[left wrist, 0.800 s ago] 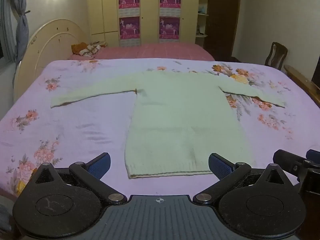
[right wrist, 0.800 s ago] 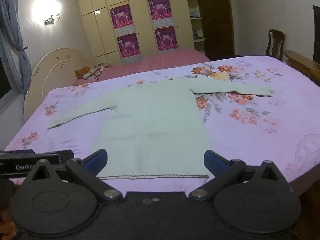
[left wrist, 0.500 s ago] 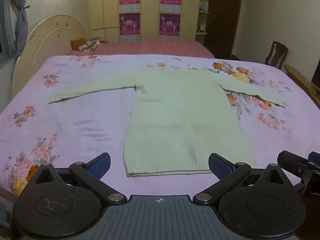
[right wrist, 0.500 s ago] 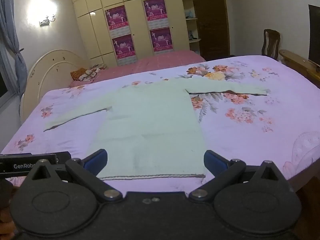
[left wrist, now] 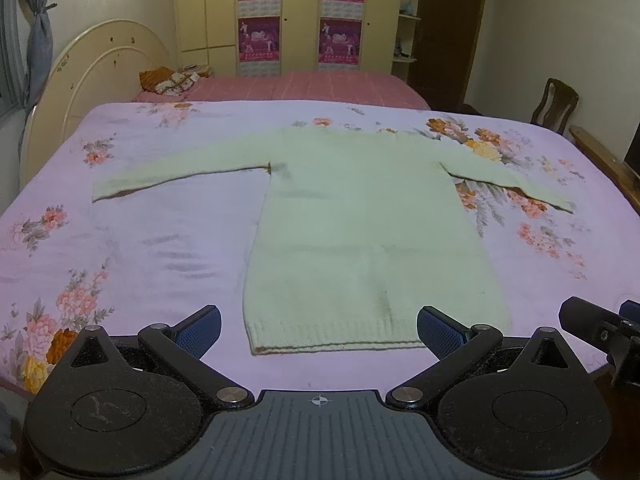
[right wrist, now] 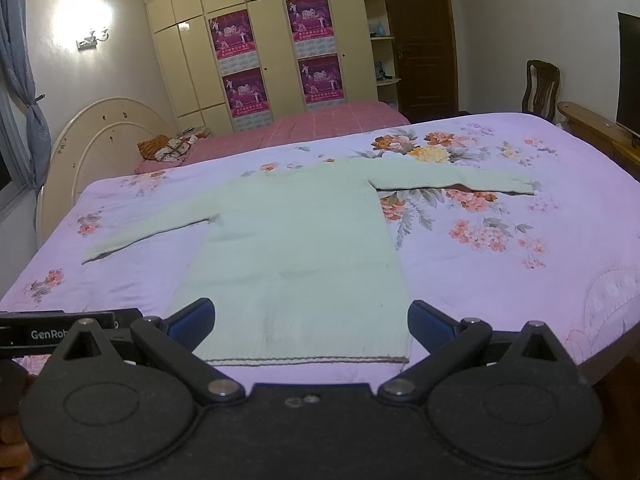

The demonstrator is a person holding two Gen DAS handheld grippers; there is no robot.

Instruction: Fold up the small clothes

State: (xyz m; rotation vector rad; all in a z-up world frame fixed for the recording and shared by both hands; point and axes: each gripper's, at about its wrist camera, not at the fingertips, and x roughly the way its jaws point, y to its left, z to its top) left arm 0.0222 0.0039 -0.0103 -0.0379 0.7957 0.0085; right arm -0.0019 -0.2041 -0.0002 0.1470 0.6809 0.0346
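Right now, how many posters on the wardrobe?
4, in two stacked pairs: upper left, lower left, upper right, lower right. None look hidden.

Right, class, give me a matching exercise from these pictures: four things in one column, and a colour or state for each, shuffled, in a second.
Things:
1. sweater
2. bedspread
3. left gripper
4. chair

Colour or state:
A. dark wood, by the far wall
B. pale green, spread flat with sleeves out
C. open, nothing between its pads
D. lilac with flower prints

Pairs: 1-B, 2-D, 3-C, 4-A
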